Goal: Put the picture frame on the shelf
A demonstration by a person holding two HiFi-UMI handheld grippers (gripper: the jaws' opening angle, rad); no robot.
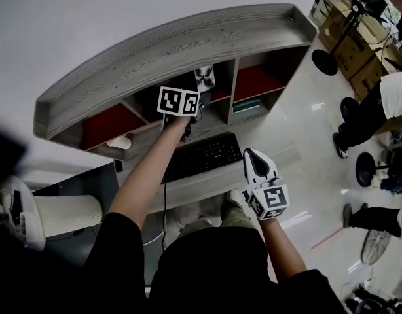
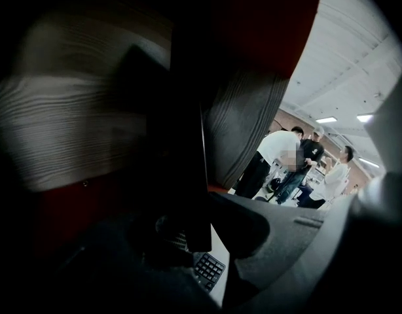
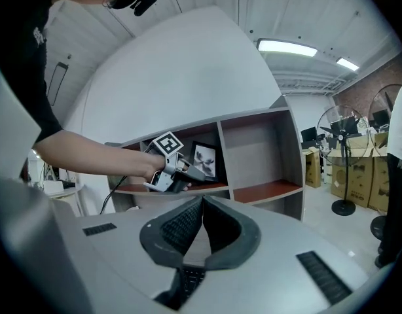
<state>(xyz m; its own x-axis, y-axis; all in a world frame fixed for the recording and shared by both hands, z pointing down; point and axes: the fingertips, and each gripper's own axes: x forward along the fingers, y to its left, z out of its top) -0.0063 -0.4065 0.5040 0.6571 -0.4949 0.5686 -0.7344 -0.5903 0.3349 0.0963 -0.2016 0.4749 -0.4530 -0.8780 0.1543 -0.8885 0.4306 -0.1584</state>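
Observation:
The picture frame (image 1: pixel 205 78), black with a pale print, stands upright in the middle compartment of the grey wooden shelf (image 1: pixel 188 38). My left gripper (image 1: pixel 198 102) reaches into that compartment and is shut on the frame's lower edge. In the left gripper view the frame (image 2: pixel 188 142) fills the gap between the dark jaws as a black slab. The right gripper view shows the frame (image 3: pixel 204 159) on the red shelf floor with the left gripper (image 3: pixel 190 173) at its left side. My right gripper (image 1: pixel 249 153) hangs back over the desk front, shut and empty, its fingertips (image 3: pixel 202 201) touching.
A black keyboard (image 1: pixel 202 156) lies on the desk below the shelf. A white object (image 1: pixel 120 142) sits under the left compartment, and a white chair (image 1: pixel 63 214) stands at the left. People (image 1: pixel 384 103), standing fans (image 1: pixel 332 57) and cardboard boxes (image 1: pixel 358 57) occupy the floor at the right.

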